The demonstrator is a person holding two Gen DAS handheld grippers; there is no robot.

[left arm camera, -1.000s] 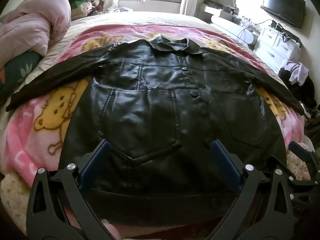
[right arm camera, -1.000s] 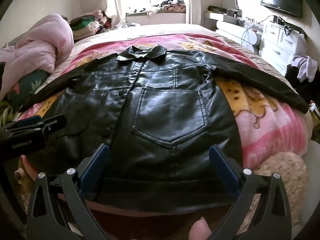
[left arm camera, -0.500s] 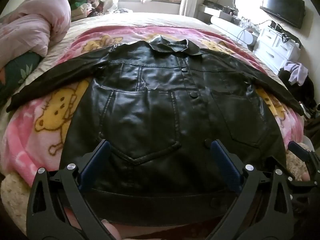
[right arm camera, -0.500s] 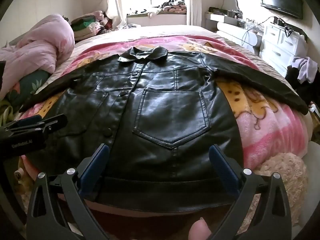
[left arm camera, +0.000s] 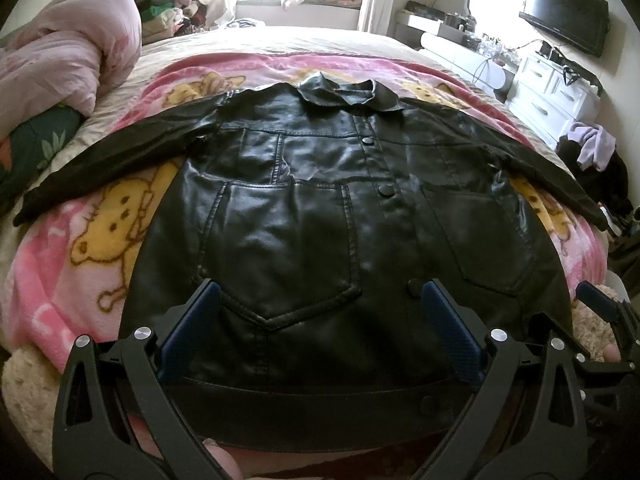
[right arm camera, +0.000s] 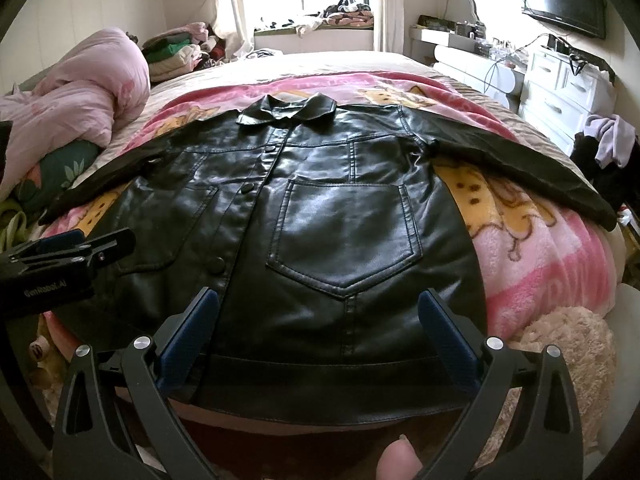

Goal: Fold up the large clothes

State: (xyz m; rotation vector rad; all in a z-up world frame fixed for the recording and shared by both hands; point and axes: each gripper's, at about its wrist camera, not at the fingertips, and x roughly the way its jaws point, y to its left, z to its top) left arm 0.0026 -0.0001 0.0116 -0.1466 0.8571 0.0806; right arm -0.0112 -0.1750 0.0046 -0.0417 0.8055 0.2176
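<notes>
A black leather jacket [left arm camera: 320,216] [right arm camera: 344,224] lies flat and buttoned on the bed, front up, collar far, both sleeves spread sideways. My left gripper [left arm camera: 320,292] hovers open over the jacket's lower left pocket, just above the hem. My right gripper [right arm camera: 318,298] stands open over the lower right pocket, nothing between its fingers. In the right wrist view the left gripper [right arm camera: 68,252] shows at the left edge; in the left wrist view part of the right gripper [left arm camera: 600,308] shows at the right edge.
A pink cartoon blanket [left arm camera: 80,248] [right arm camera: 540,240] covers the bed under the jacket. A bunched pink duvet [left arm camera: 60,52] lies at the left. White drawers [right arm camera: 560,92], a wall television [right arm camera: 564,0] and a clothes pile [right arm camera: 604,148] stand to the right. A fluffy cream cover [right arm camera: 560,352] hangs at the bed's near edge.
Both views have tilted up slightly, showing more of the window and far wall. The jacket has not moved and both grippers stay open.
</notes>
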